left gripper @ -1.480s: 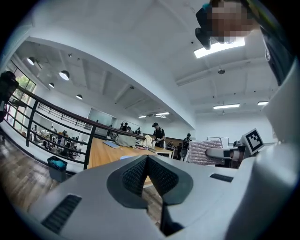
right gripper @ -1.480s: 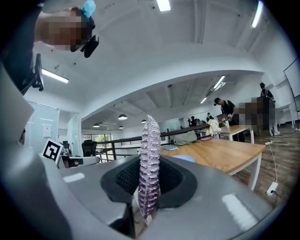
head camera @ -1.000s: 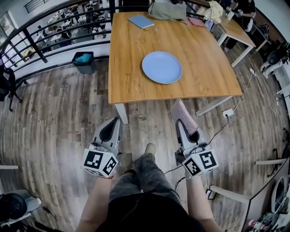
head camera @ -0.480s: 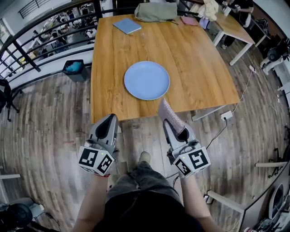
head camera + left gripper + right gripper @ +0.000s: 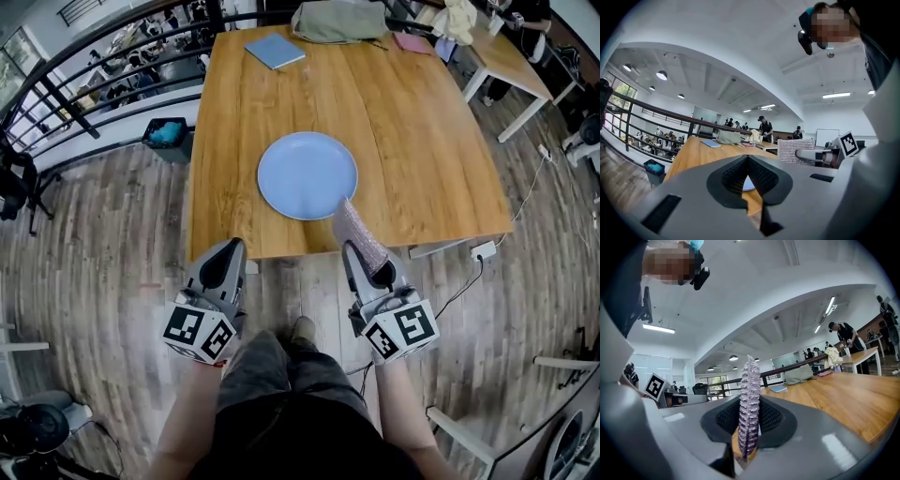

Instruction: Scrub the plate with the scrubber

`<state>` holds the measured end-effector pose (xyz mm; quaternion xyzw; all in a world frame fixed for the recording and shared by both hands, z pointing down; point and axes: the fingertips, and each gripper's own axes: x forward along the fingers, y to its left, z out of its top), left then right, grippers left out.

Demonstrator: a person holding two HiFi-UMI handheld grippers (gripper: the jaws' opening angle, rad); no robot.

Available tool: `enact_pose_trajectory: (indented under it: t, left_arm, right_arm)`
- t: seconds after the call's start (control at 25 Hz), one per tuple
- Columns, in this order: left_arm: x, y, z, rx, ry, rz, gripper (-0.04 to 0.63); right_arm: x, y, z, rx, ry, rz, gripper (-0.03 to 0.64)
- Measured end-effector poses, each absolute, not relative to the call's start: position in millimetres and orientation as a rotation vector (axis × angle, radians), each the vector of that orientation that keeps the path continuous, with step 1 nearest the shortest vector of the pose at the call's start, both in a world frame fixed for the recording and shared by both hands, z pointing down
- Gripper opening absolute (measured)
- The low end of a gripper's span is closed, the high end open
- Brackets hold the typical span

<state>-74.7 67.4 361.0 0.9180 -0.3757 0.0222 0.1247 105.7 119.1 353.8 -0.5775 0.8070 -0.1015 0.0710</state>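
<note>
We pinch the soft pinkish mesh scrubber (image 5: 749, 394) low in our right gripper (image 5: 364, 255), left gripper (image 5: 228, 253) clenched empty; it should flex on the round blue plate (image 5: 307, 175).

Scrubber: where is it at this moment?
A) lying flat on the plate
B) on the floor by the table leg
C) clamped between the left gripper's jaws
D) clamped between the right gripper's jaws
D: in the right gripper view the scrubber stands on edge, pinched between the pads of the right gripper. The left gripper is shut on nothing, and nothing lies on the plate.
</note>
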Motion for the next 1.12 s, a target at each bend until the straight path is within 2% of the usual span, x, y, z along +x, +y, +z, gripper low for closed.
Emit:
enact_pose_trajectory:
  t: [0.52, 1.12]
  left_arm:
    - [-57, 35, 386, 2.678, -1.046, 0.132, -0.003]
    - [-35, -61, 428, 2.655, -0.916, 0.267, -0.003]
  right_arm:
    - [117, 93, 373, -1.756, 2.436, -0.36, 0.077]
    - [102, -11, 422, -1.807, 2.735, -0.475, 0.077]
